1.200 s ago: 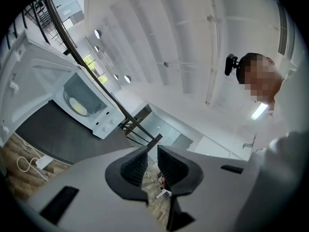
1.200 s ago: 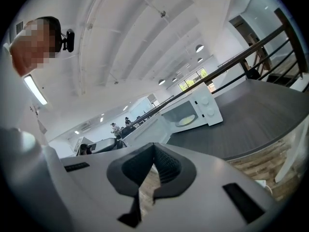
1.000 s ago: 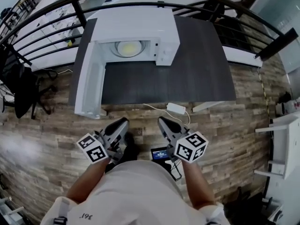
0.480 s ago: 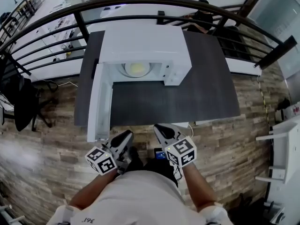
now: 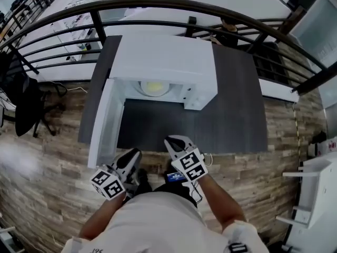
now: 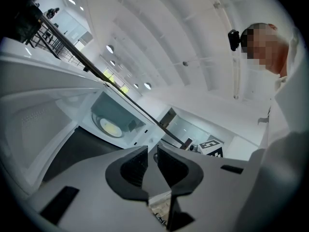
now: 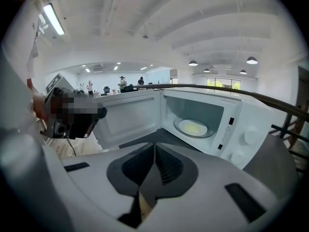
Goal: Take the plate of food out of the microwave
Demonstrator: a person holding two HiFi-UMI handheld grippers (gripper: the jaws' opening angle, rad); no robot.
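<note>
A white microwave (image 5: 163,57) stands at the back of a dark table (image 5: 231,115), its door (image 5: 102,125) swung open to the left. Inside, a plate with yellow food (image 5: 154,88) lies on the turntable. My left gripper (image 5: 131,157) hovers at the table's near edge, just below the door's end; its jaws stand a narrow gap apart with nothing between them. My right gripper (image 5: 172,143) is over the table's front edge, shut and empty. The left gripper view shows the plate (image 6: 111,127) beyond the left gripper (image 6: 152,156). From the right gripper (image 7: 154,151), the plate (image 7: 193,127) shows to the upper right.
A black curved railing (image 5: 158,4) runs behind the table. A dark chair (image 5: 23,107) stands on the wood floor at the left and a white shelf (image 5: 310,183) at the right. A small device with a blue screen (image 5: 176,177) lies by my feet.
Both grippers have come forward from over the floor to the table's near edge. The right gripper has rolled, its marker cube now facing up. The microwave looks closer.
</note>
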